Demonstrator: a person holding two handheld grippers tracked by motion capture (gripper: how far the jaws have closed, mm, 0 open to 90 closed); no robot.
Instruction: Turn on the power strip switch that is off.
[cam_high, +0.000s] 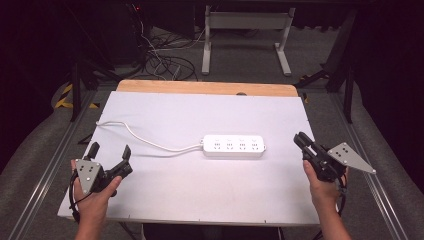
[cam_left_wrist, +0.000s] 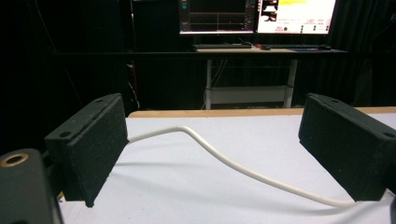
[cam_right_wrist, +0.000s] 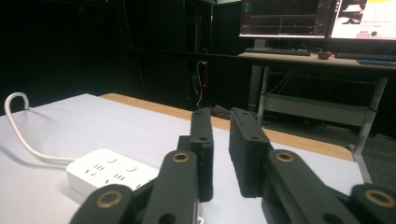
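One white power strip (cam_high: 234, 146) lies flat near the middle of the counter (cam_high: 200, 200), a rounded plastic bar with four socket groups in a row. One smooth white cord (cam_high: 150, 142) snakes from its left end toward the far left edge. The counter has a matte pale sheet over a wooden top. There are two grippers. The left gripper (cam_high: 109, 150), at the near left, has its jaws wide apart and empty; in its own view the cord runs past between the felt-like black pads. The right gripper (cam_high: 300, 140), right of the strip, shows a narrow gap, apparently holding nothing.
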